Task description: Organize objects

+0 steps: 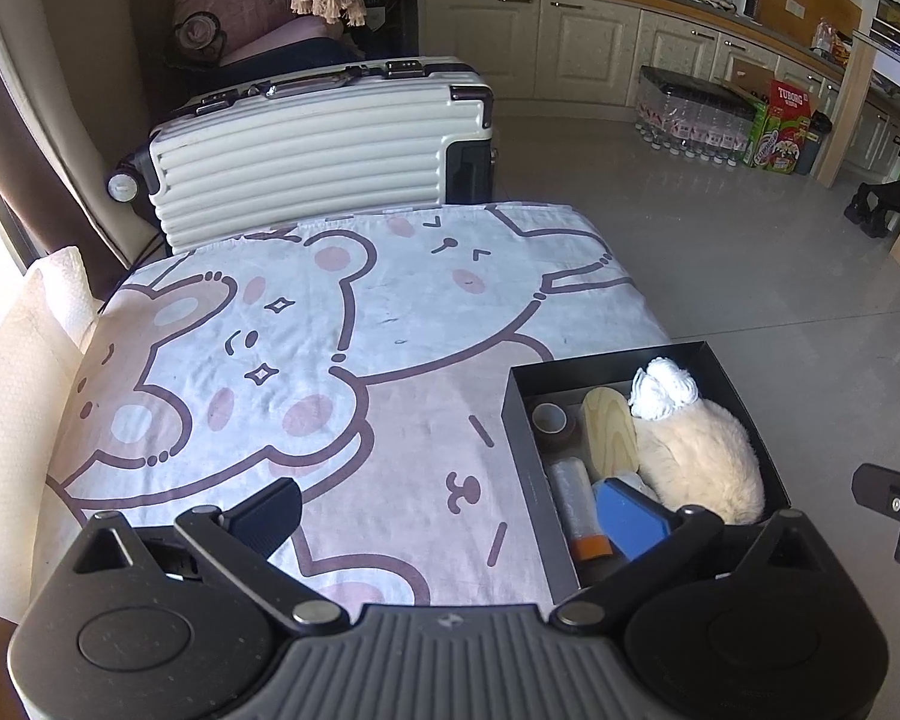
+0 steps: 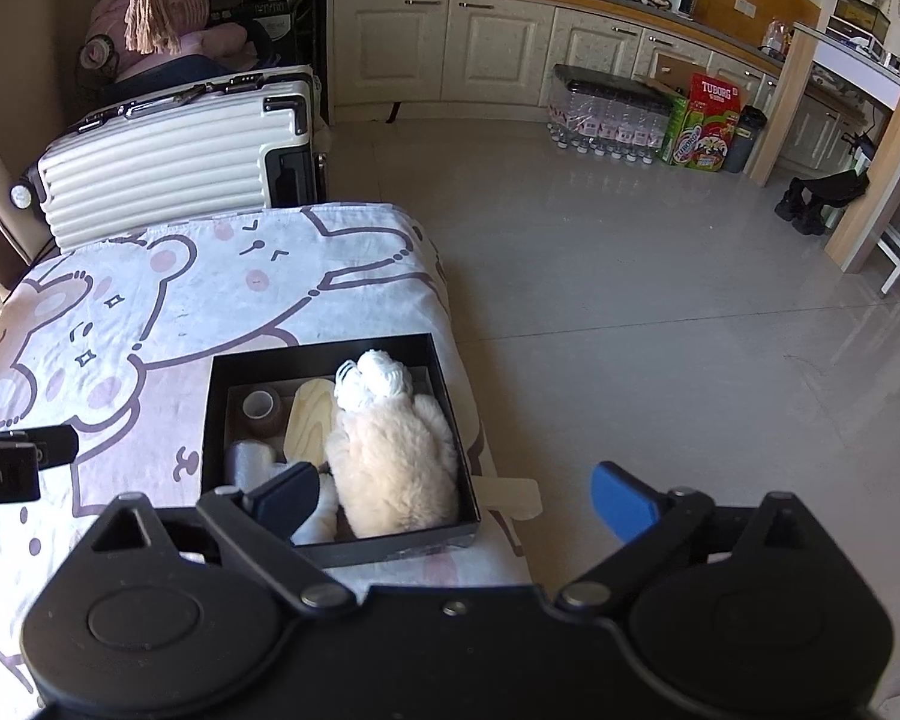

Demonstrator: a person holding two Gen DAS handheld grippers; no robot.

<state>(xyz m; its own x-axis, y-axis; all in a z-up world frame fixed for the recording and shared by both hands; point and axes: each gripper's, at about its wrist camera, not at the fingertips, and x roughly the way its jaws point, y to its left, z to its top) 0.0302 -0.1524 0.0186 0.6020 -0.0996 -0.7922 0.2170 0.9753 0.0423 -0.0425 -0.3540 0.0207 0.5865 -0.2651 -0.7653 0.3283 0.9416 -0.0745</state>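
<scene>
Objects packed in black box point(image 2: 337, 549) at 3 o'clock of worktop point(image 1: 390, 312) | left tongs point(image 1: 468, 516), right tongs point(image 2: 456, 495) released, empty | step: final check; next: withdraw.

Left claw point(image 1: 450, 516) and right claw point(image 2: 456, 495) wide apart, empty, angled downward.

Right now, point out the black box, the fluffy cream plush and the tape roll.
black box point(image 2: 207, 420), right wrist view, on its left wall.
fluffy cream plush point(image 2: 396, 468), right wrist view, middle of its body.
tape roll point(image 1: 549, 418), left wrist view, on its top rim.
</scene>
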